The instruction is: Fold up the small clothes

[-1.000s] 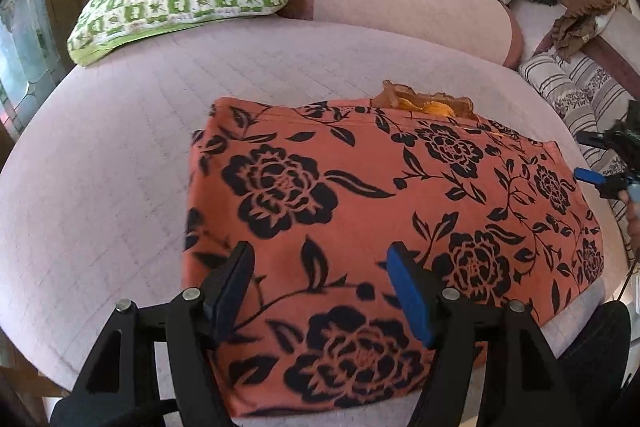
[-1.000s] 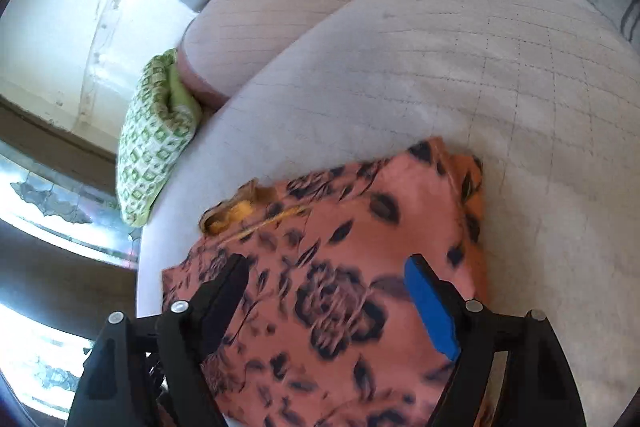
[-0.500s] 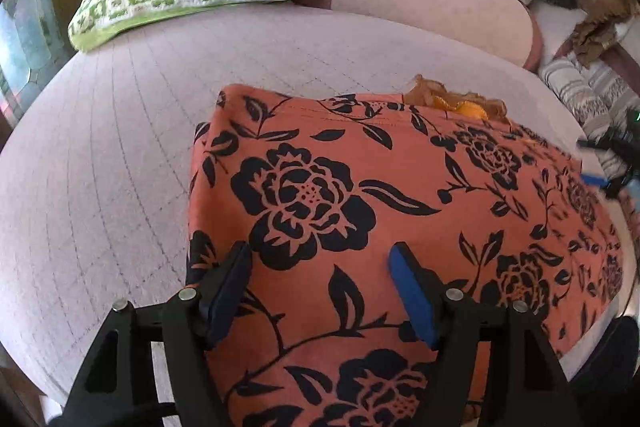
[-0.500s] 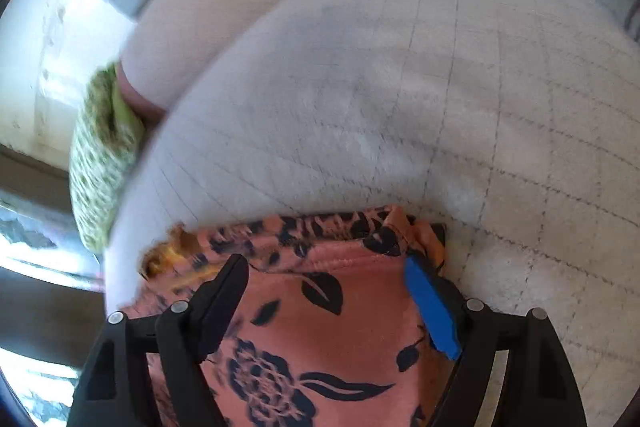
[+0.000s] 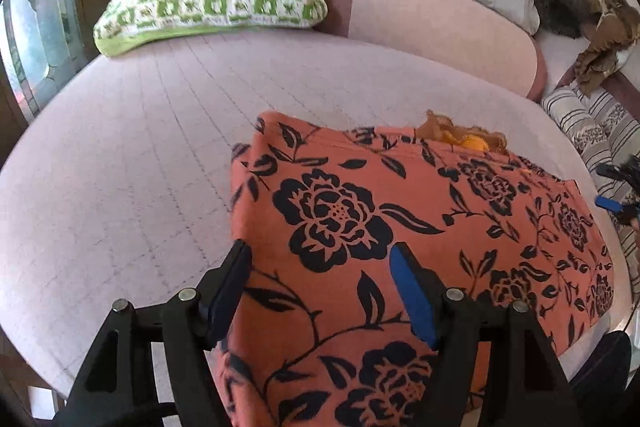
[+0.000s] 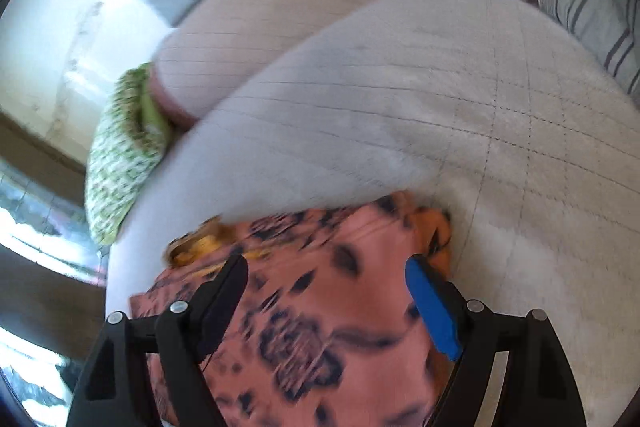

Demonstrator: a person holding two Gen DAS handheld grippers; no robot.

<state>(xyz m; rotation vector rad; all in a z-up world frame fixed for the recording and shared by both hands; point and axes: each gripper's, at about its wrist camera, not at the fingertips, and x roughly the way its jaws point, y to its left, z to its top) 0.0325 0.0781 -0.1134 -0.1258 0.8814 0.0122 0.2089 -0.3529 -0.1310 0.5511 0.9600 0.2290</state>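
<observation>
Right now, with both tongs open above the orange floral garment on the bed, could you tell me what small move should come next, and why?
Probably lower the left tongs onto the near left edge of the floral garment and close. Their jaws straddle that edge, open, gripping nothing; the right tongs likewise hover open over the far end.

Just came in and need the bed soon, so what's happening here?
A person is folding an orange floral garment spread flat on the quilted bed. The left hand-held gripper and the right hand-held gripper both hover open over it, holding nothing. No fold is under way at this moment.
</observation>
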